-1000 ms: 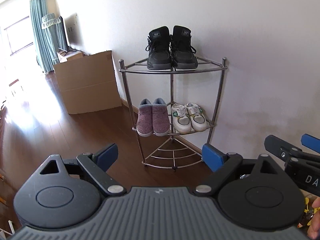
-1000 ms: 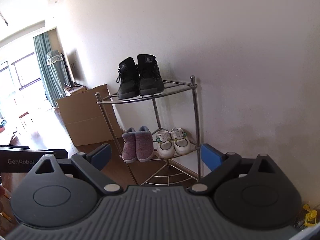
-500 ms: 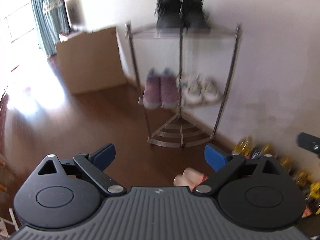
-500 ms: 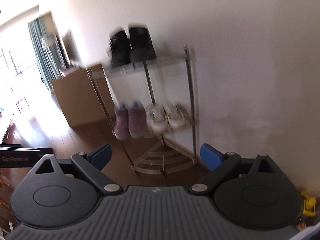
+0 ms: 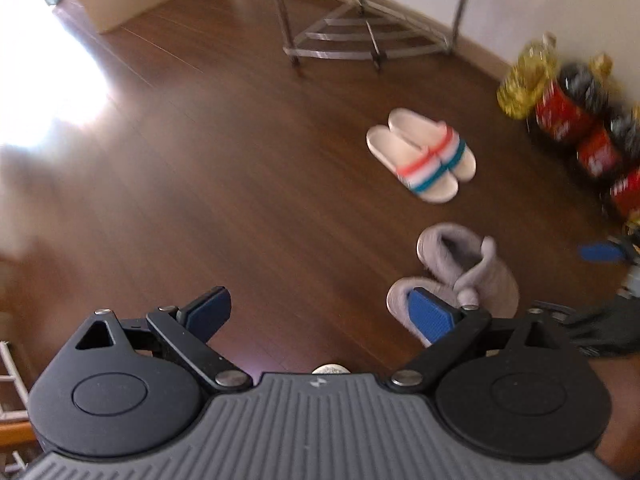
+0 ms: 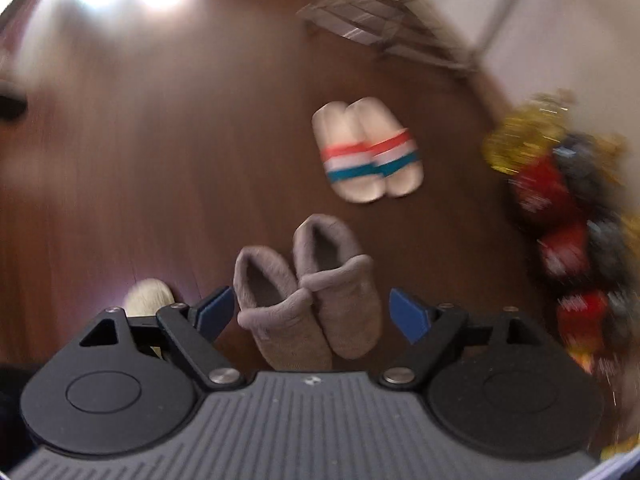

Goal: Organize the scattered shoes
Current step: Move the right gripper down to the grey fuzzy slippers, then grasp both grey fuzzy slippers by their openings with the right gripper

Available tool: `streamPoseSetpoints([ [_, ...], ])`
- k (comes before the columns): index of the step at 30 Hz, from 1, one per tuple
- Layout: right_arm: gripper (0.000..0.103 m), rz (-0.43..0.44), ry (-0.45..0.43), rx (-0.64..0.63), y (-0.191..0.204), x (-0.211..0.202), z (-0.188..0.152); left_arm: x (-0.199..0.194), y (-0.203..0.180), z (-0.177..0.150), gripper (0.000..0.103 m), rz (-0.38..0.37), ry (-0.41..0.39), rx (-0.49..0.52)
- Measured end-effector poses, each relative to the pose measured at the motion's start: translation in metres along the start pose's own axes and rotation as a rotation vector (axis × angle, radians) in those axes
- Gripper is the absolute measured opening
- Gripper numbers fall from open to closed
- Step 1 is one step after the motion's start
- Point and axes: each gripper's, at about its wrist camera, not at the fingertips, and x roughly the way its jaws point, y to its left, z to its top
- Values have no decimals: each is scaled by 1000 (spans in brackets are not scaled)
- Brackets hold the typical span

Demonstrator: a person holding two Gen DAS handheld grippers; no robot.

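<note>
Both grippers hang above the wooden floor (image 5: 200,160) with their fingers spread wide and nothing between them. The right gripper (image 6: 310,314) is closest to the grey slippers (image 6: 308,292), which lie side by side just in front of it; the left gripper (image 5: 320,312) sees them (image 5: 468,268) at its right. A little farther lie the striped sandals (image 6: 368,152), also as a pair, and beyond them stands the foot of the metal rack (image 5: 360,36), whose lowest shelf has no shoes on it.

The slippers are soft, so I think the fingers may pinch only the fluffy collar and the shoe may fold or slip out while it is carried. One finger may also push the second slipper away. The bottles (image 6: 560,208) near the wall are close to the sandals, and a wide swing there could knock them over. Both pictures are blurred, so aiming is less sure.
</note>
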Motion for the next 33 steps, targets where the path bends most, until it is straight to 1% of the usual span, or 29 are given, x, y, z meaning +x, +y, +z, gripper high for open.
streamPoseSetpoints([
  [1,83,-1,14,-25,3,16,1,10,0,-4,97,1,1,9],
  [2,83,-11,47,-93,10,56,2,31,2,-10,97,7,-5,18],
  [3,83,-16,58,-131,14,78,-1,52,5,-16,97,17,-9,20],
  [6,83,-11,79,-233,21,155,-3,99,11,-23,97,63,-8,-9],
  [7,83,-9,81,-244,21,165,-5,111,12,-24,97,69,-5,-28],
  [9,84,-16,96,-306,23,209,-8,128,11,-26,97,70,5,-55],
  [12,86,-3,102,-391,30,245,-15,143,3,-29,97,57,26,-66],
  [13,86,-4,103,-408,31,250,-16,147,1,-30,97,53,34,-70],
  [14,86,-4,122,-450,34,263,-17,152,-2,-31,97,49,41,-74],
  [16,85,-17,189,-505,35,285,-20,162,-7,-33,97,41,55,-81],
  [17,75,-27,233,-515,35,300,-23,167,-10,-34,97,36,62,-85],
  [18,58,-7,230,-492,32,311,-26,171,-12,-35,97,32,69,-88],
  [19,45,1,220,-480,29,314,-28,176,-15,-35,97,28,77,-92],
  [21,36,23,175,-450,27,311,-35,174,-19,-31,97,35,80,-81],
  [22,27,34,152,-436,26,310,-38,170,-20,-26,97,38,79,-76],
  [25,25,56,111,-388,19,281,-42,156,-23,-9,97,45,76,-75],
  [27,25,77,88,-298,5,243,-36,137,-22,9,97,48,59,-91],
  [28,25,82,83,-269,1,235,-32,132,-21,14,97,52,53,-95],
  [30,24,106,24,-145,-21,189,-9,115,-19,34,97,74,27,-104],
  [31,24,108,-2,-95,-31,170,9,105,-18,44,97,86,13,-108],
  [32,24,110,-29,-44,-41,152,28,91,-13,62,97,97,-18,-127],
  [33,24,108,-45,-7,-49,140,45,85,-10,73,97,99,-38,-137],
])
